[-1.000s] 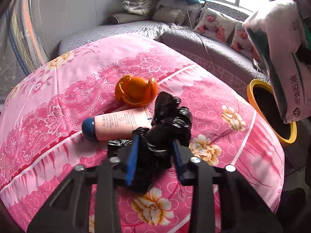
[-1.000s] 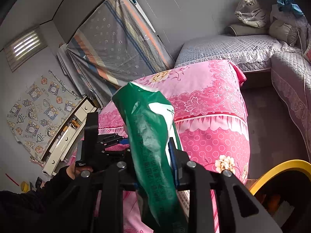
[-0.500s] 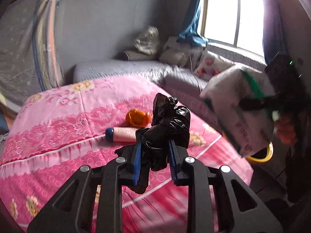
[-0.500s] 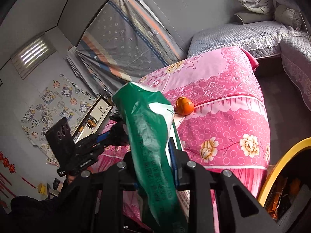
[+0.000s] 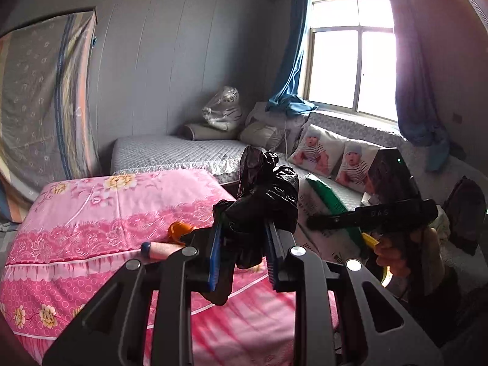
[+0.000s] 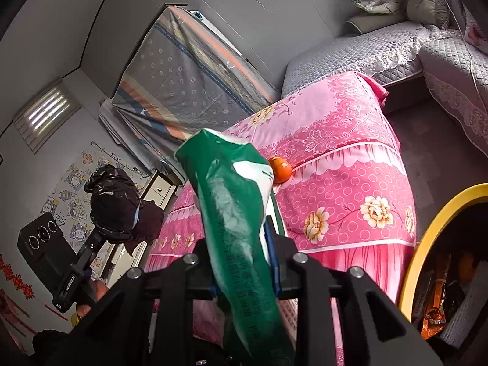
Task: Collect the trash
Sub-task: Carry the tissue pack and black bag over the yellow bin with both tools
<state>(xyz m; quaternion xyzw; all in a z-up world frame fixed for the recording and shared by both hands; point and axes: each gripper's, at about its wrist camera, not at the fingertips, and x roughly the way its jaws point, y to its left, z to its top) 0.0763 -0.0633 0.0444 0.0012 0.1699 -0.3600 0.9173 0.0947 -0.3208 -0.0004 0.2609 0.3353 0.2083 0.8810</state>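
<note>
Since the earlier frame, the left gripper (image 5: 242, 254) has lifted the crumpled black plastic bag (image 5: 265, 195) clear of the pink floral bedspread (image 5: 100, 213). Its jaws are clamped on the bag. Below and left of the jaws, an orange peel (image 5: 180, 229) and a pink tube (image 5: 158, 248) lie on the bedspread. The right gripper (image 6: 244, 262) grips a green-and-white package (image 6: 238, 213) between its jaws. The yellow-rimmed trash bin (image 6: 427, 238) stands right of these jaws, wrappers visible inside.

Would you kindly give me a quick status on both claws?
Left claw shut on black bag, lifted. Right claw shut on green packet. Bin at right, nothing in the way.
</note>
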